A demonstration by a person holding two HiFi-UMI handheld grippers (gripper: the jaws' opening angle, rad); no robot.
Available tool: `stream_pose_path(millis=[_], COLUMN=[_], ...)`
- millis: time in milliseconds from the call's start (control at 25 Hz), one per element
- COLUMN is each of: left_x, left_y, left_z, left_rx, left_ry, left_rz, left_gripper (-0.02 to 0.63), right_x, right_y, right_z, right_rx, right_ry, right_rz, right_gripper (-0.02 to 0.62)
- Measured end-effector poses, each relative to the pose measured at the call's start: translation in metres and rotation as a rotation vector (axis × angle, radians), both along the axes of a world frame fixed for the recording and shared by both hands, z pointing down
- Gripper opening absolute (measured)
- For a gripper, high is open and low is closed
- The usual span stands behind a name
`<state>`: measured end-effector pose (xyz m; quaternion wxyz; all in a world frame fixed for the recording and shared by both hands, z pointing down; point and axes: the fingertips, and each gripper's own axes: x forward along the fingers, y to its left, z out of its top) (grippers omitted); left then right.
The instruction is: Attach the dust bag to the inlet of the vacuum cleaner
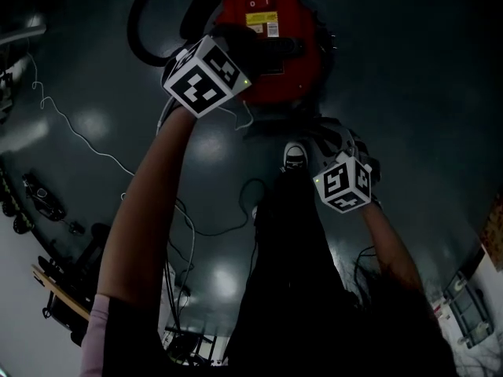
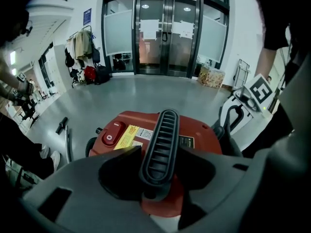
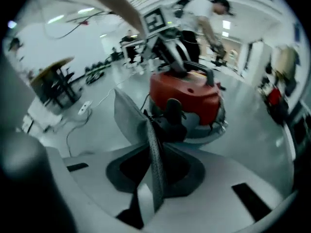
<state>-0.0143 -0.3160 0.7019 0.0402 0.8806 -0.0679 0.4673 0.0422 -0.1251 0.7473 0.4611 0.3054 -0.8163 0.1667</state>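
Dust bag (image 3: 127, 119), seemingly pinched in right gripper's (image 3: 154, 168) jaws

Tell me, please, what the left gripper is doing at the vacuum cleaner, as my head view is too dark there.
Observer: The left gripper is clamped on the black ribbed handle atop the red vacuum cleaner.
Operator: Thank you; is the right one carrying anything?
Observer: Yes, the right gripper pinches a thin grey dust bag edge-on between its jaws.
Operator: Is the bag on the inlet yet?
Observer: It stands just left of the black front fitting; I cannot tell whether they touch.
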Motion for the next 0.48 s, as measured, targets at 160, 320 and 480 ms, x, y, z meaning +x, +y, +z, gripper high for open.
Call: stream_pose_path(millis=[160,320,480], left_x=[0.001,-0.001,0.000], left_y=[0.000,0.001,0.001], left_z=[-0.005,0.000,-0.001], left_rx=[0.013,-0.002,-0.002], left_ry=[0.015,0.001,0.001], left_rz=[-0.006,-0.013,-0.014], left_gripper=[0.192,0.192,0.192], right_x=[-0.004,0.002,-0.003], right_y=[-0.004,-0.002,-0.002], right_z=[-0.001,0.009,0.001], right_rx=[-0.184,-0.385,-0.143], right_ry=[-0.086,-0.332,-0.050], right_rz=[-0.040,0.327,-0.102], right_gripper=[0.075,0.081,0.080])
